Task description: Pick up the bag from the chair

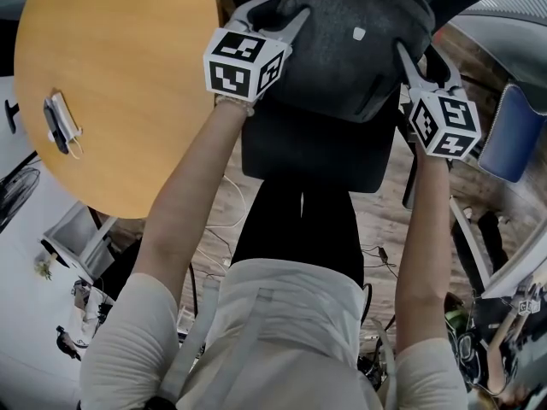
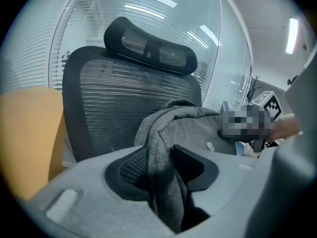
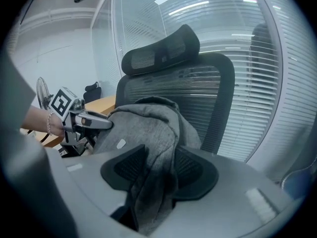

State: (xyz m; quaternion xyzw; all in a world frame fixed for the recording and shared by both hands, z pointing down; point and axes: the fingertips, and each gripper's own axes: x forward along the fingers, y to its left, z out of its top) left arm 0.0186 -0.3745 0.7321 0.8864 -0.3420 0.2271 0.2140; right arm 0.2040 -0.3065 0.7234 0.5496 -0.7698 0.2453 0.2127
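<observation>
Left gripper (image 1: 272, 14), just right of the round wooden table (image 1: 111, 75), was clamped on the grey bag (image 1: 350, 41). In its own view the two jaws were pressed onto a fold of the grey fabric (image 2: 171, 182), which ran down between them. The marker cube sat at the person's left wrist, with the bare forearm reaching forward from the pale sleeve.

The bag hung between the two grippers, over the far part of the black chair (image 1: 312, 148). It was bunched up in front of the mesh backrest (image 2: 109, 103), below the curved headrest (image 2: 148, 46). A small pale tag showed on its side. Whether its underside touched the seat could not be told from any view.

On the bag's right side, the right gripper (image 1: 417, 62) was closed on the same grey cloth. Its own view showed a thick fold of fabric (image 3: 153, 182) caught between the jaws and trailing downward. That view also showed the left gripper (image 3: 79, 118) touching the bag's far side, with the chair's backrest (image 3: 198, 83) behind.

Further right in the head view, a blue object (image 1: 513, 131) stood beside the right gripper's marker cube.
</observation>
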